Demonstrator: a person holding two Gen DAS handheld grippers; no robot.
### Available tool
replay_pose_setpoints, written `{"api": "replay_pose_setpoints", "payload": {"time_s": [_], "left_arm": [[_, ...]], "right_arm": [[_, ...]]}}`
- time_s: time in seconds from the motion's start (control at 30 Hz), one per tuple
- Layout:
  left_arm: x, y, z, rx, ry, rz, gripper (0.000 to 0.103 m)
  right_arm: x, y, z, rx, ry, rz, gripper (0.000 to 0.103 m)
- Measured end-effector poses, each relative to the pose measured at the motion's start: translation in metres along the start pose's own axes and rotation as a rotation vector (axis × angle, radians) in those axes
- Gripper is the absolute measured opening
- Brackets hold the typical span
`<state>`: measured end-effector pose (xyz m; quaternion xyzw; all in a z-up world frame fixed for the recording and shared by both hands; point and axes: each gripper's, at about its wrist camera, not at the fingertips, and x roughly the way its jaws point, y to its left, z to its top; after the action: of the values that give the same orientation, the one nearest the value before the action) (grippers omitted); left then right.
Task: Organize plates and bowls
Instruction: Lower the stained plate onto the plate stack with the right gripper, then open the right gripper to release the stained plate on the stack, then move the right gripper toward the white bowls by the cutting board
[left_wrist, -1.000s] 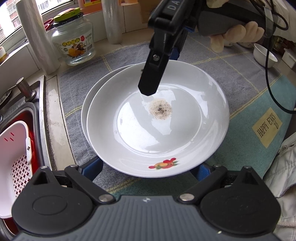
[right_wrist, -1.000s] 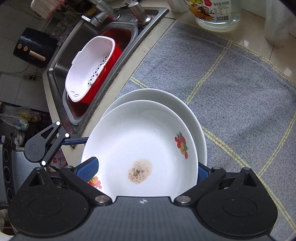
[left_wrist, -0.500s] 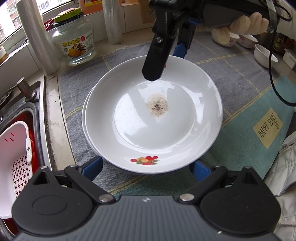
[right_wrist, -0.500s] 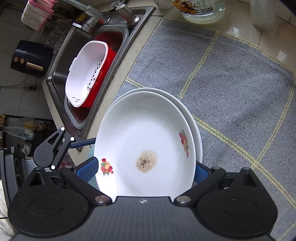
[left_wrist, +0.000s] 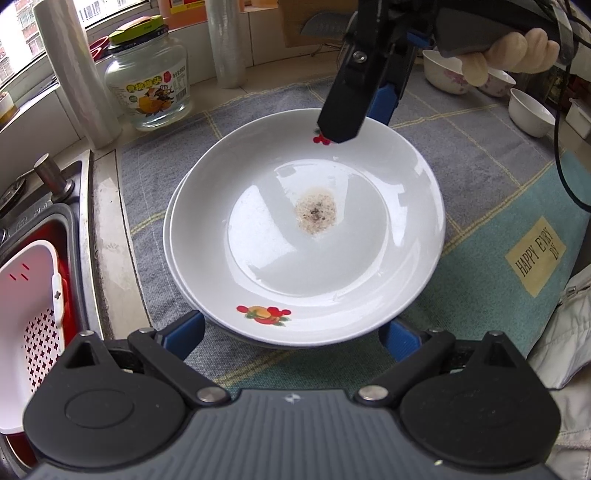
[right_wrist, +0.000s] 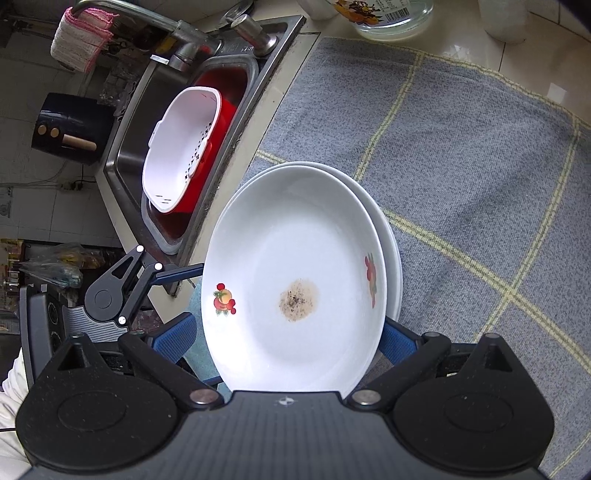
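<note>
Grey checked matting (left_wrist: 461, 155) covered the counter in the left wrist view, where the left gripper (left_wrist: 295, 334) stood wide open, empty, straddling the near rim of the top plate (left_wrist: 306, 229), stacked slightly off-centre on the lower plate (left_wrist: 170, 236). In the right wrist view, the right gripper (right_wrist: 284, 341) was equally spread around the plate's opposite rim, gripping nothing; closing either could skid the glossy, unaligned plate toward the sink (right_wrist: 125, 147).

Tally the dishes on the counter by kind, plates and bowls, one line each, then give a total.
Plates: 2, a stained top plate stacked on a bottom plate.
Bowls: 3 in view, a flower-patterned bowl, a second patterned bowl partly hidden by the hand, and a plain white bowl.
Total: 5 dishes.
</note>
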<state>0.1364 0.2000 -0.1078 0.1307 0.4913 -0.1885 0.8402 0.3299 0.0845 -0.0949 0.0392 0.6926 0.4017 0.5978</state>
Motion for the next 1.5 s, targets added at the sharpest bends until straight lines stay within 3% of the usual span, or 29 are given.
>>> {"api": "replay_pose_setpoints", "payload": {"time_s": [0.37,0.5,0.67,0.87,1.07,1.2,1.33,1.5], "left_arm": [[0.000,0.001,0.000,-0.017,-0.006,-0.001,0.100],[-0.003,0.000,0.000,-0.035,-0.020,0.005,0.100],[-0.013,-0.008,-0.002,-0.061,-0.067,0.032,0.100],[-0.029,-0.011,-0.001,-0.161,-0.141,0.089,0.100],[-0.034,-0.018,0.004,-0.230,-0.189,0.218,0.100],[-0.037,-0.020,0.013,-0.293,-0.230,0.265,0.100],[-0.037,-0.026,0.025,-0.336,-0.279,0.277,0.100],[-0.026,-0.042,0.045,-0.308,-0.315,0.222,0.100]], "right_arm": [[-0.002,-0.007,-0.013,0.003,-0.021,0.009,0.103],[-0.003,-0.003,-0.021,-0.057,-0.062,-0.005,0.103],[-0.002,0.012,-0.044,-0.243,-0.195,-0.165,0.103],[0.005,0.018,-0.074,-0.443,-0.372,-0.434,0.103],[0.009,0.008,-0.088,-0.398,-0.421,-0.485,0.103],[0.006,0.000,-0.098,-0.329,-0.477,-0.507,0.103],[0.001,-0.006,-0.112,-0.250,-0.556,-0.551,0.103],[-0.015,-0.012,-0.144,-0.187,-0.673,-0.665,0.103]]}}
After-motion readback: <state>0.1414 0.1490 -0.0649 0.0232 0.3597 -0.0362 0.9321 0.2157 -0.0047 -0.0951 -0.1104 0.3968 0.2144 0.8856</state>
